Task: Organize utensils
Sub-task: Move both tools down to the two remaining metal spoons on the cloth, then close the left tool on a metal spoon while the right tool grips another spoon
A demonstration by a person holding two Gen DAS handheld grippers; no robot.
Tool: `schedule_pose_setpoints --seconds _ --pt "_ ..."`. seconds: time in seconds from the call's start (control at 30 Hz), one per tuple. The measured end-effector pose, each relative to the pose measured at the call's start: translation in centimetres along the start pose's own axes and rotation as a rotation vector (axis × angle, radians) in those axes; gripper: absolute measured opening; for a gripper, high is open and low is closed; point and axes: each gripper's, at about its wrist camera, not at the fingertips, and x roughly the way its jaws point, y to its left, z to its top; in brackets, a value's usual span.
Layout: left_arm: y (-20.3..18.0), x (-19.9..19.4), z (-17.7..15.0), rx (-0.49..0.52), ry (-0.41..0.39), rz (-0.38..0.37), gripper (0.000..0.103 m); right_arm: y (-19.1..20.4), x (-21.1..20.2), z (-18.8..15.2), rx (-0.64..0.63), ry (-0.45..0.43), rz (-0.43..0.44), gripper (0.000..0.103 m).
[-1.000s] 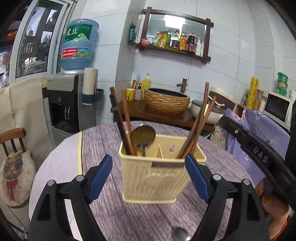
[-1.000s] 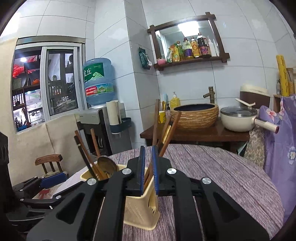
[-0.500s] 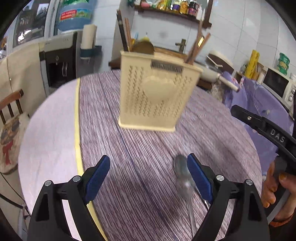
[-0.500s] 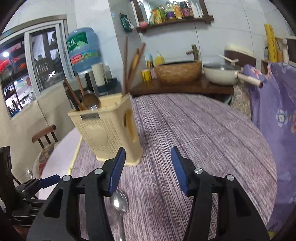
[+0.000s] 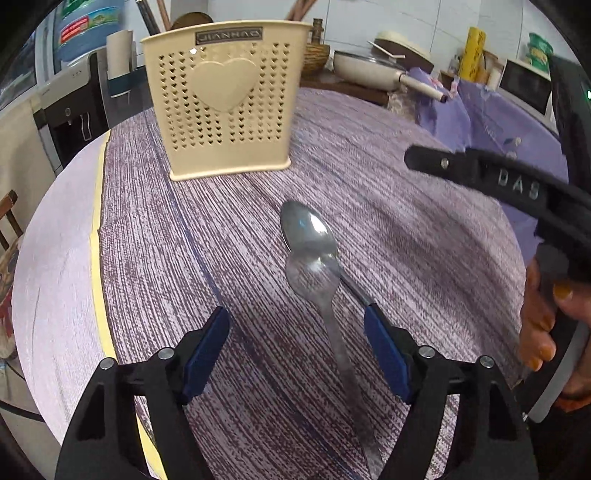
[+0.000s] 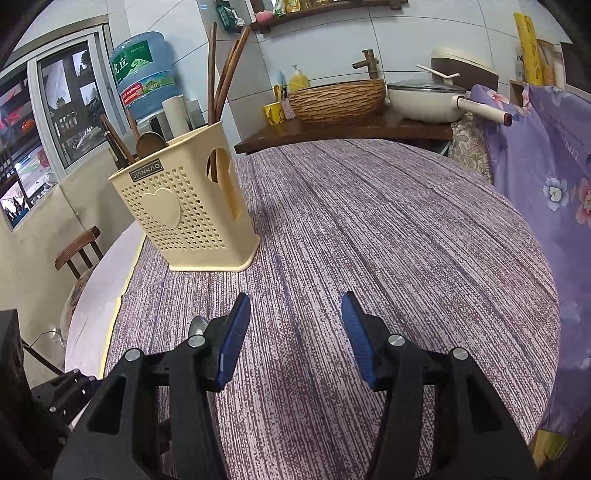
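1. The left gripper (image 5: 297, 345) is hovering over two overlapping spoons (image 5: 314, 254) lying on the desk (image 5: 424, 229); its jaws, apart and empty, have just been closing.
2. The right gripper (image 6: 295, 338) is standing open, empty.
3. The holder (image 5: 225, 99) is waiting beyond.
4. Advice: straddle one handle only, descend, then clamp.

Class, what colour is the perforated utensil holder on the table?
Cream-yellow utensil holder; clearest in the left wrist view.

Reading "JIANHAO" on the small dark nameplate (image 5: 229, 36) at the top of the cream utensil holder (image 5: 225, 107). Showing "DAS" in raised letters on the black right gripper (image 5: 517, 184). Bearing large white Chinese characters on the green label of the water jug (image 6: 142, 70).
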Motion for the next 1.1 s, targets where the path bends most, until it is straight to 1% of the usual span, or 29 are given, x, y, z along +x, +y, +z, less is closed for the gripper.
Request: schedule_pose_setpoints --seconds 0.07,0.3,0.43,0.6,0.67,0.7,0.77,0.9,1.0,1.1 --pt "-0.1 0.3 -0.1 0.002 0.011 0.006 0.068 0.1 0.0 0.1 0.005 0.003 0.003 0.053" --pt "-0.9 1.3 0.5 0.026 0.005 0.067 0.064 0.2 0.0 0.0 0.011 0.008 0.005 0.053" --pt "-1.4 1.8 0.9 0.042 -0.004 0.104 0.060 0.0 0.1 0.0 0.013 0.011 -0.004 0.053" --pt "-1.9 2.0 1.3 0.039 -0.021 0.113 0.051 -0.2 0.2 -0.2 0.021 0.018 -0.014 0.053" --pt "-2.0 2.0 1.4 0.040 -0.025 0.115 0.044 -0.2 0.2 -0.3 0.024 0.021 -0.019 0.053" --pt "-2.0 2.0 1.4 0.042 -0.027 0.114 0.043 -0.2 0.2 -0.3 0.024 0.022 -0.020 0.053" --pt "-1.8 2.0 1.5 0.038 -0.029 0.115 0.037 -0.1 0.3 -0.3 0.022 0.026 -0.022 0.053" --pt "-1.0 1.8 1.5 0.025 -0.027 0.111 0.037 0.5 0.6 -0.4 0.003 0.045 -0.014 0.053" --pt "0.1 1.7 1.4 0.010 -0.028 0.123 0.037 1.0 0.8 -0.6 -0.010 0.065 -0.001 0.053" --pt "1.4 1.5 1.3 -0.007 -0.029 0.137 0.037 2.2 1.1 -1.0 -0.053 0.094 0.024 0.053"
